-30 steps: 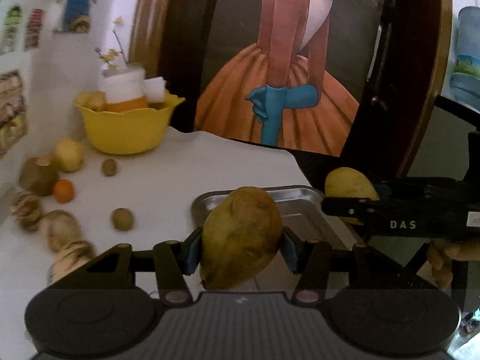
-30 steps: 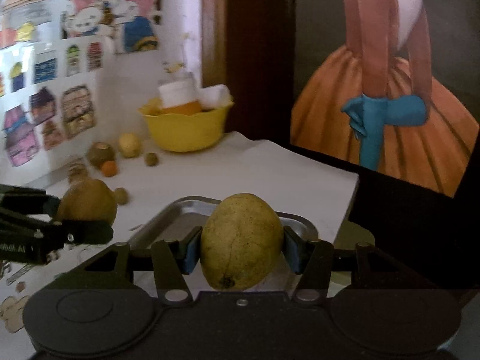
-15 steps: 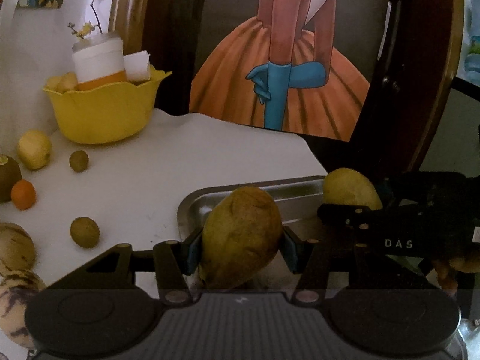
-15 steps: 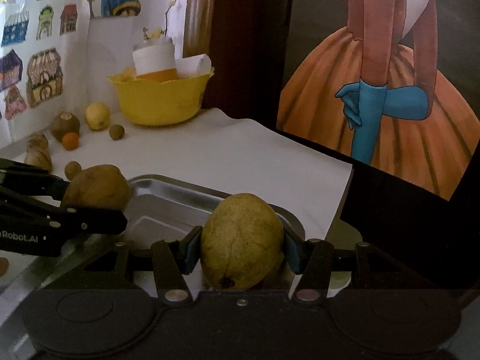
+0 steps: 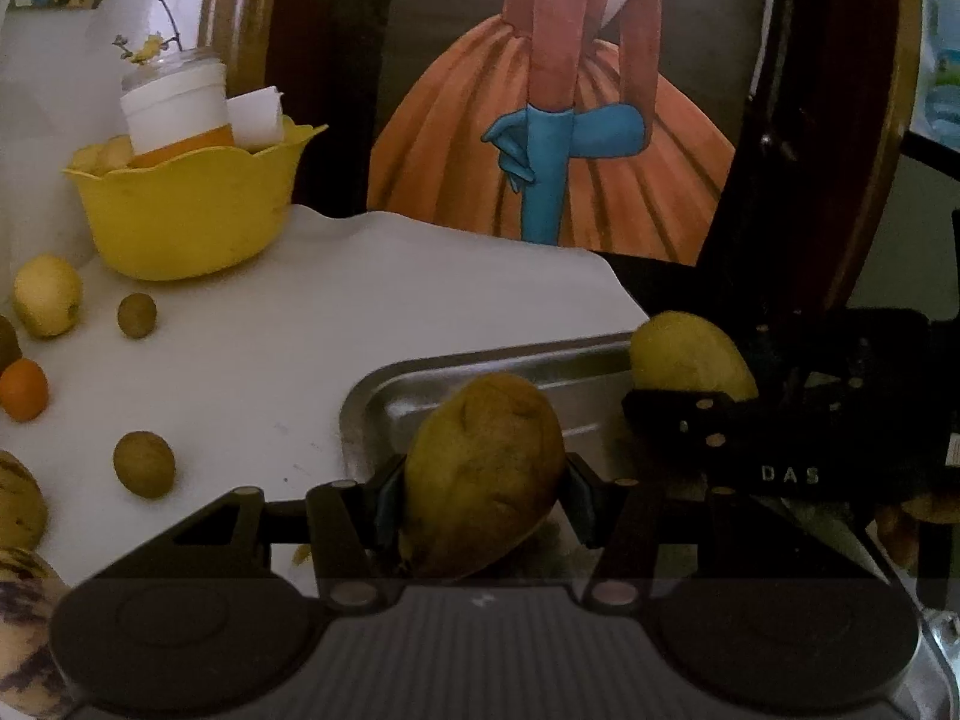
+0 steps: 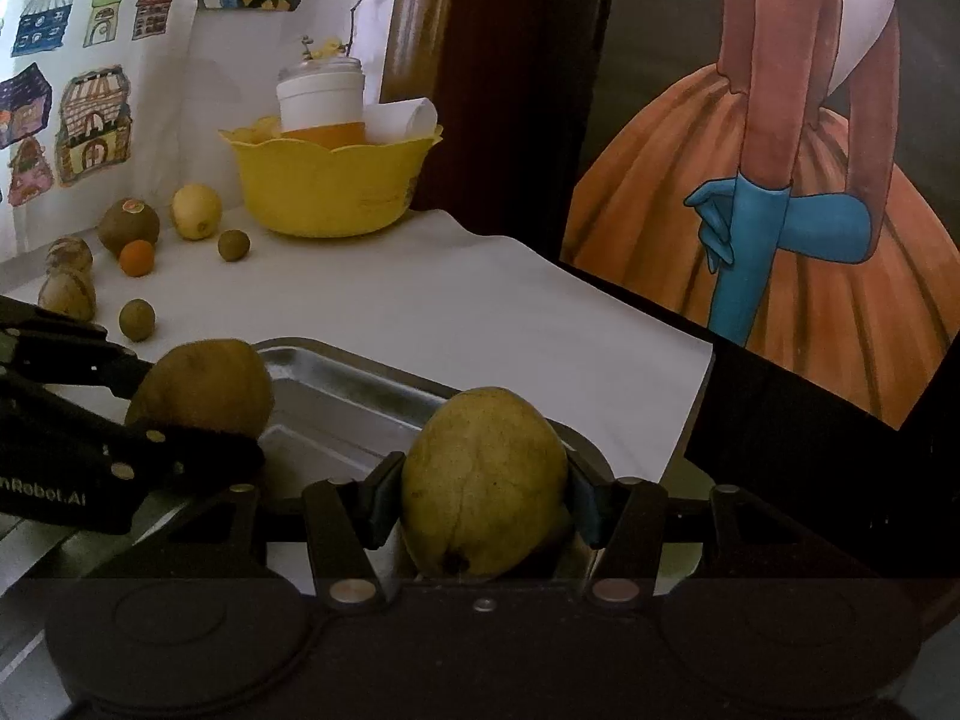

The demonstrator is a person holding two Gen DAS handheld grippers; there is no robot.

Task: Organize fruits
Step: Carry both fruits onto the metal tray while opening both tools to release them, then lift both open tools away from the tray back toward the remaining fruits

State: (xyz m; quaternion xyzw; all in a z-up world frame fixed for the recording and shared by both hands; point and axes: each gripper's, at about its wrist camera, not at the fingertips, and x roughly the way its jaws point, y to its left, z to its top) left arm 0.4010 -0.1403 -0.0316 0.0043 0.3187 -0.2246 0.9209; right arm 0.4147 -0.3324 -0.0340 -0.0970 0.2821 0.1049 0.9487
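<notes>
My left gripper (image 5: 480, 504) is shut on a brownish-yellow mango (image 5: 483, 474) and holds it over the near left part of the steel tray (image 5: 480, 363). My right gripper (image 6: 480, 498) is shut on a greener yellow mango (image 6: 483, 480) over the tray's right end (image 6: 336, 369). Each gripper shows in the other's view: the right one with its mango (image 5: 690, 360) at the tray's right, the left one with its mango (image 6: 201, 387) at the tray's left.
A yellow bowl (image 5: 186, 210) holding a white jar stands at the back left. Loose fruit lies left of the tray: a lemon (image 5: 47, 303), an orange (image 5: 23, 389), small brown fruits (image 5: 144, 463), striped fruits (image 5: 18, 498). The white cloth's edge (image 6: 690, 408) drops off right of the tray.
Both grippers have moved forward and down toward the tray with their mangoes still held. The tray and bowl look nearer now.
</notes>
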